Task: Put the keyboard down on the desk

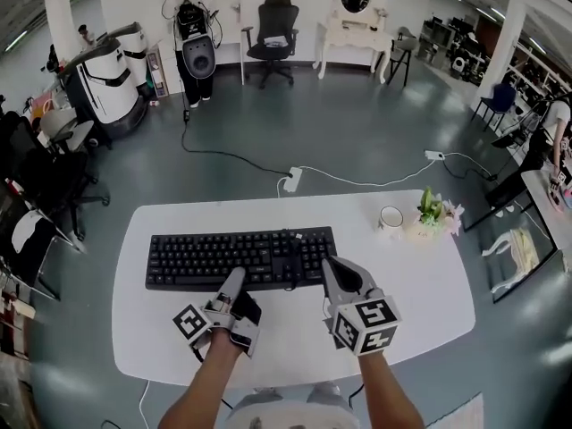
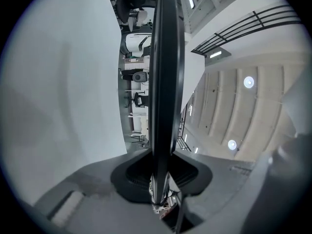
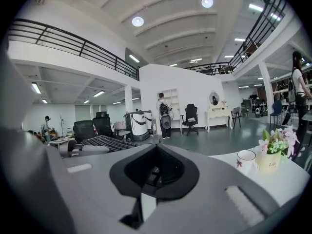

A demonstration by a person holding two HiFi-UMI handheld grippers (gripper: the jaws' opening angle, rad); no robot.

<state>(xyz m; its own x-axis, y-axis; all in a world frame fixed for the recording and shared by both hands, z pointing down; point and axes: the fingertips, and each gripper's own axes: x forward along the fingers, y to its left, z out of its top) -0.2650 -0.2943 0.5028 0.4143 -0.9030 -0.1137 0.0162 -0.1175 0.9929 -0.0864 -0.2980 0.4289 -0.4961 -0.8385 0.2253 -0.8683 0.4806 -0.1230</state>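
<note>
A black keyboard [image 1: 223,257] lies lengthwise across the white desk [image 1: 429,302]. My left gripper [image 1: 234,281] is shut on its front edge, a little right of the middle. In the left gripper view the keyboard [image 2: 165,82] runs edge-on between the jaws of that gripper [image 2: 158,189], with the white desk along the left. My right gripper [image 1: 332,268] sits at the keyboard's front right corner. In the right gripper view its jaws [image 3: 153,172] are together with nothing in them, and the keyboard [image 3: 105,141] shows beyond them to the left.
A white cup [image 1: 391,216] and a small pot of flowers [image 1: 435,211] stand at the desk's back right, also seen as the cup [image 3: 245,160] and the pot [image 3: 274,152]. A dark cable [image 1: 288,259] crosses the keyboard. A power strip [image 1: 292,180] lies on the floor behind the desk.
</note>
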